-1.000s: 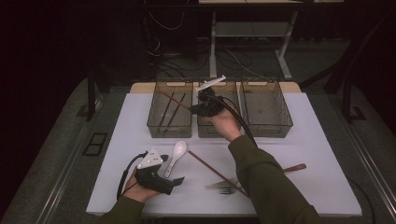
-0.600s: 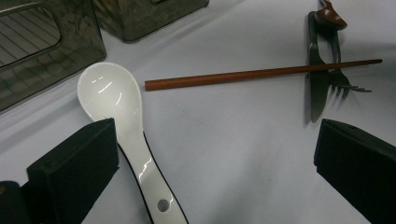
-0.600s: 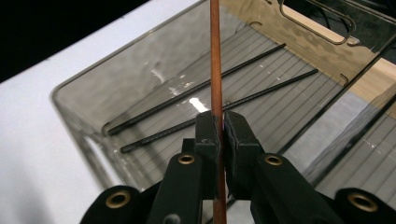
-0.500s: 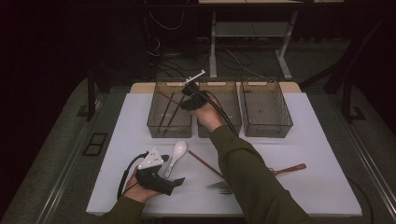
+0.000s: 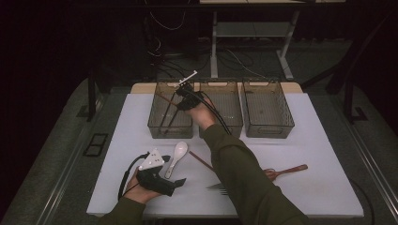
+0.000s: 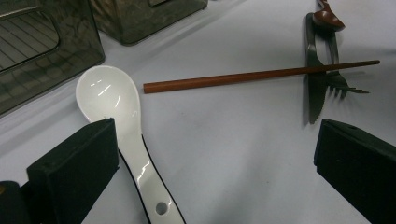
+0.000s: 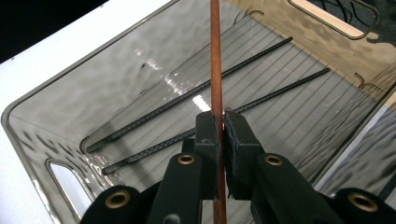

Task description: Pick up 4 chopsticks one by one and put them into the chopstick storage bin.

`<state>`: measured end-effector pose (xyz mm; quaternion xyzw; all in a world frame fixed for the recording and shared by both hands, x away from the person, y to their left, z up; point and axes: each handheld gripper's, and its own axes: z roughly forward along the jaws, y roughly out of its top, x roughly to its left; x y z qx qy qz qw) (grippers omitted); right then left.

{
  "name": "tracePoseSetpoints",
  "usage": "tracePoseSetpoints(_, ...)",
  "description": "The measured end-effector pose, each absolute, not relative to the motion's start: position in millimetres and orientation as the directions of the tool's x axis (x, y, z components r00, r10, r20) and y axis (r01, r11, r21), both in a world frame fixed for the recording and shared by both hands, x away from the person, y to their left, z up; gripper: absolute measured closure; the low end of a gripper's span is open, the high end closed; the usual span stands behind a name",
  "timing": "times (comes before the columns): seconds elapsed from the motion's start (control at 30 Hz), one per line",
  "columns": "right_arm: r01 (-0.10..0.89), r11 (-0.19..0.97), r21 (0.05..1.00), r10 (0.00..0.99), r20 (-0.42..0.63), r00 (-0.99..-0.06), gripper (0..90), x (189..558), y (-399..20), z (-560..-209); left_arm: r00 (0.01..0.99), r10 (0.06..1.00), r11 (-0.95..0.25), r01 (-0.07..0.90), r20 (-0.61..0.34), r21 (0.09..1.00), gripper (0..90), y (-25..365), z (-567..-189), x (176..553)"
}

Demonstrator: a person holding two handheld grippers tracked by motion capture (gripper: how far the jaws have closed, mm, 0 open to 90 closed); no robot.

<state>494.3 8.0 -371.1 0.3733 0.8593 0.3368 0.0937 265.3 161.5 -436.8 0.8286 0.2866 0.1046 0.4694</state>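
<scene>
Right gripper view: right gripper point(image 7: 219, 128) — jaws clamped on a brown chopstick point(image 7: 215, 60), above the far-left bin point(image 7: 51, 109) that holds two black chopsticks point(image 7: 187, 95).
Handling: likely light, stiff, smooth — grip mid-shaft.
Left gripper point(image 6: 210, 154): jaws apart, white spoon point(image 6: 116, 107) between them, near-left.

Three clear bins point(image 5: 267, 110) line the white table's point(image 5: 328, 187) far edge. Two black chopsticks point(image 7: 205, 88) and two brown ones point(image 6: 252, 77) are present, plus one white spoon point(image 6: 116, 116), one fork point(image 6: 343, 81), one knife point(image 6: 315, 79), one brown spoon point(image 5: 286, 171).
</scene>
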Motion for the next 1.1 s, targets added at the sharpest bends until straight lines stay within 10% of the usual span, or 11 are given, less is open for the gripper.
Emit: tracePoseSetpoints(1.1,0.504,0.461,0.730,0.623,0.138,-0.770,37.0,467,-37,-351,0.811,0.575,-0.383,0.382,-0.106,0.841,0.0,162,-437,265)
